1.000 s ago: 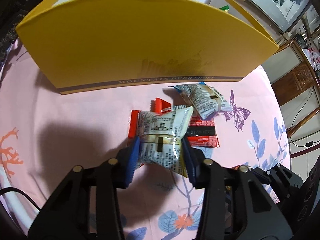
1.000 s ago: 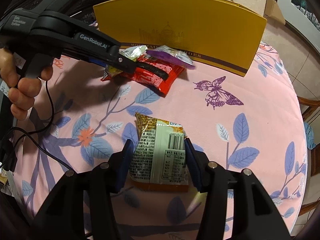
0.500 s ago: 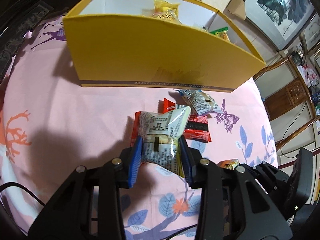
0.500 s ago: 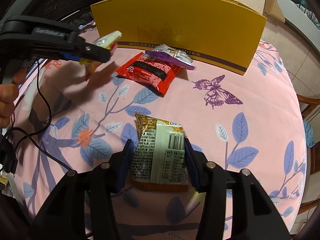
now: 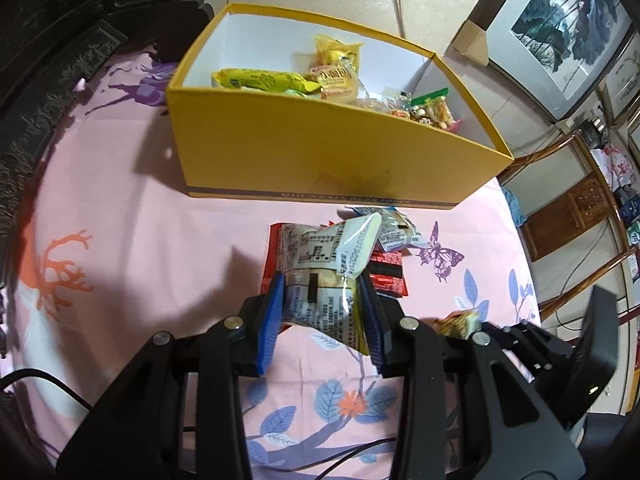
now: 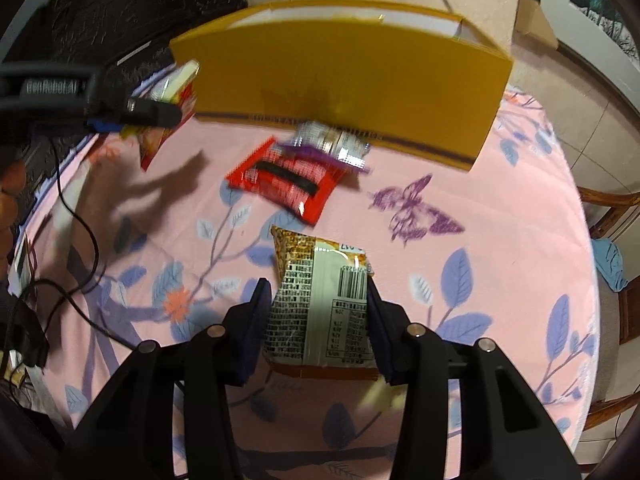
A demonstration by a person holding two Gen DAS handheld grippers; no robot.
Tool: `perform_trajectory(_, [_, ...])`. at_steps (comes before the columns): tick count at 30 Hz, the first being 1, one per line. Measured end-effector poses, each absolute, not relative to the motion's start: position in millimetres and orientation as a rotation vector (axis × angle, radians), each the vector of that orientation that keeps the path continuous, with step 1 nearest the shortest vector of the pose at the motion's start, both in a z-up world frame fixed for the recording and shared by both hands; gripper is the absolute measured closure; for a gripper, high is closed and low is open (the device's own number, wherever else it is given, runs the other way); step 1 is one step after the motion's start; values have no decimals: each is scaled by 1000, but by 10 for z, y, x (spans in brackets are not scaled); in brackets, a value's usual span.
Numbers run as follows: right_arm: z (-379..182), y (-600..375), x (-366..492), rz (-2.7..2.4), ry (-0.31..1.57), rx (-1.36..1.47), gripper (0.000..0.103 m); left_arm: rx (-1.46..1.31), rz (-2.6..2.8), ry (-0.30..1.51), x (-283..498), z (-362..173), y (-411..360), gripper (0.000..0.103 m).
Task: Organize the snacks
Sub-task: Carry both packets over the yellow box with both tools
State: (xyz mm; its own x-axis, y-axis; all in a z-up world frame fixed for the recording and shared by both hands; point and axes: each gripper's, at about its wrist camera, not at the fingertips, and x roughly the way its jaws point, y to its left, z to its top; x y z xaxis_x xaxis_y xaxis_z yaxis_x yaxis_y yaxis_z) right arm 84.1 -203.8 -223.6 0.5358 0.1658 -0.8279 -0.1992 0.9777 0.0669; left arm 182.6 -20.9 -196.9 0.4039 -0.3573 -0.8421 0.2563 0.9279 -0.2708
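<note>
My left gripper (image 5: pixel 320 292) is shut on a white printed snack packet (image 5: pixel 320 248) and holds it above the pink tablecloth, in front of the yellow box (image 5: pixel 320 148). Several snacks lie in the box. A red packet (image 5: pixel 386 274) and a silver packet (image 5: pixel 394 232) lie on the cloth by the box's front wall. My right gripper (image 6: pixel 316 286) has an orange-edged packet (image 6: pixel 320 316) with a barcode between its pads; the jaws are closing and press on its sides. In the right wrist view the left gripper (image 6: pixel 160 112) hangs at the left with its packet (image 6: pixel 178 88).
A person's hand (image 6: pixel 12 184) and black cables (image 6: pixel 76 220) are at the table's left. The round table's edge curves along the right, with wooden chairs (image 5: pixel 568 208) and a blue cloth (image 6: pixel 608 258) beyond it. Framed pictures (image 5: pixel 560 28) lean behind the box.
The left gripper has risen with the white packet, so the inside of the box has come into view. The right gripper has tightened on the orange packet and lifted it a little.
</note>
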Motion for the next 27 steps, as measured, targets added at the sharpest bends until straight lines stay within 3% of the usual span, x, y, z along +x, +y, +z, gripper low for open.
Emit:
perform_trajectory(17, [-1336,-2285,1193,180,761,58,57,-98,-377,952,1923,-1266,-203,66])
perform_trajectory(27, [-812,-2482,1816,160,610,73,57,-142,-385,810,2485,-703,-251,66])
